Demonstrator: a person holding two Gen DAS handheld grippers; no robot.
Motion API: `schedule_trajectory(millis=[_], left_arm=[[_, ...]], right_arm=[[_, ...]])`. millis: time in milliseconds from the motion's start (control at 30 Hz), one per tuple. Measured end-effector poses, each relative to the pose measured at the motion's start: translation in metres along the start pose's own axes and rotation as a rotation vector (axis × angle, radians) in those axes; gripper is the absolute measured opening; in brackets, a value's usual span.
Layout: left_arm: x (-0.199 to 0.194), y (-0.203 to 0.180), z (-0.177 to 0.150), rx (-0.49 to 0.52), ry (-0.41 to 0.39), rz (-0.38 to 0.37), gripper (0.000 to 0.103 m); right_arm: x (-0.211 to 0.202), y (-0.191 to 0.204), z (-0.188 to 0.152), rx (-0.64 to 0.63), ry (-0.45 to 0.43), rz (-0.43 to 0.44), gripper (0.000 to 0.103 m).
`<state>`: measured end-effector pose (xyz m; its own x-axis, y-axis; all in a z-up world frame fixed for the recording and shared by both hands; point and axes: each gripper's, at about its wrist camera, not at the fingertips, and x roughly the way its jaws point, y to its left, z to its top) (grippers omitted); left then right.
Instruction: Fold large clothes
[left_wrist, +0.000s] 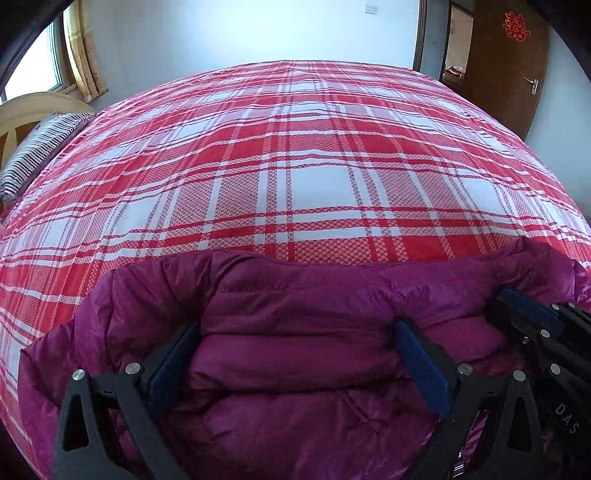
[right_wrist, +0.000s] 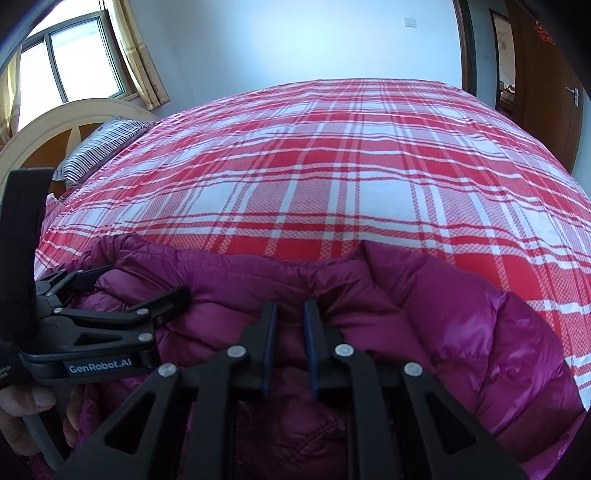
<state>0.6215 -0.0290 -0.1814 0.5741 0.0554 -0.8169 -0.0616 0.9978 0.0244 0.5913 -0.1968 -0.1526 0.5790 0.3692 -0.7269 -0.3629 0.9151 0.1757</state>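
A puffy magenta down jacket (left_wrist: 295, 325) lies bunched at the near edge of a bed covered by a red-and-white plaid sheet (left_wrist: 295, 166); a striped pillow (left_wrist: 37, 155) sits at the far left by the headboard. The left gripper (left_wrist: 295, 354) is spread wide, its blue-padded fingers straddling a quilted roll of the jacket without squeezing it. The right gripper (right_wrist: 290, 339) has its fingers drawn nearly together, with a narrow gap between the pads – whether a thin fold of fabric is caught there, I cannot tell. The two grippers sit just beside each other. The jacket looks light, soft and springy, with a shiny, likely slippery shell – it should hold best when pinched at a seam, hem or collar edge rather than on the puffed panels.
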Motion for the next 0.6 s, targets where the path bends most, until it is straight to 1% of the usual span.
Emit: schedule_trajectory(millis=[200,600], left_arm=[[-0.0018,-0.0013,-0.0009,-0.001,-0.01,0.002,0.102],[-0.0008,-0.0016,-0.001,0.0,-0.013,0.002,0.102]], right_arm=[[0.0018,0.0052,0.0002,-0.023,0.006,-0.033,0.016],[0.0039,0.0047,0.0005,-0.03,0.011,-0.047,0.016]])
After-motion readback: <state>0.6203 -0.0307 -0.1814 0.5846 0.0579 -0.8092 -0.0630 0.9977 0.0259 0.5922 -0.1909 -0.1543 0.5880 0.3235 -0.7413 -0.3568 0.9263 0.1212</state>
